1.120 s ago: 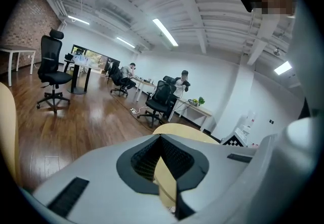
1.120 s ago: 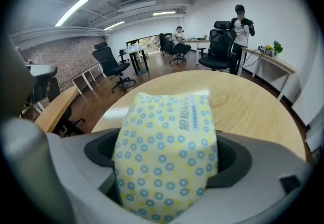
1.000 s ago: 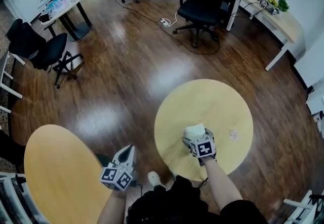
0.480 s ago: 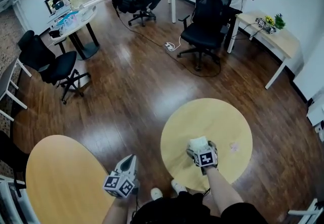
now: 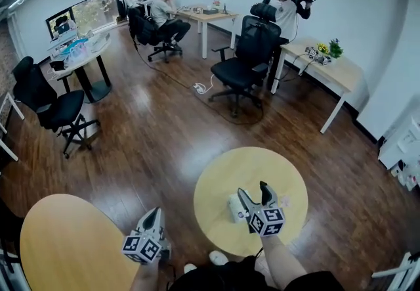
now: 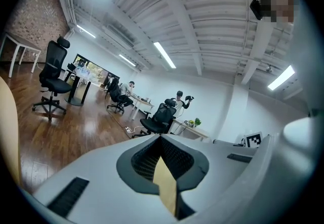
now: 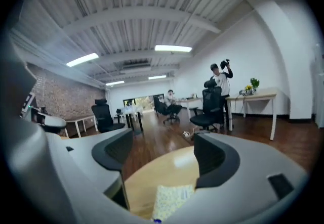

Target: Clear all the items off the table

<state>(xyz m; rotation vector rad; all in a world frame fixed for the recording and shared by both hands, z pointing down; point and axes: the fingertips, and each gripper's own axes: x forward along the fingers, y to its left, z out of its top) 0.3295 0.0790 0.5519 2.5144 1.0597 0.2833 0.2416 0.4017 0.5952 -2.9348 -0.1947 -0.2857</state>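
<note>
Round wooden table [image 5: 289, 178] bears a pale packet [image 5: 234, 208] lying flat, seemingly just below the right gripper [image 5: 253, 190], whose parted jaws have just been closing with it low between them, untouched, while the farther left gripper [image 5: 155, 213] sits pinched together.

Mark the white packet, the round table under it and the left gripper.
white packet [image 5: 233, 209]: head view, its top face.
round table [image 5: 289, 175]: head view, bare top near the rim.
left gripper [image 5: 155, 213]: head view, tip of its closed jaws.
</note>
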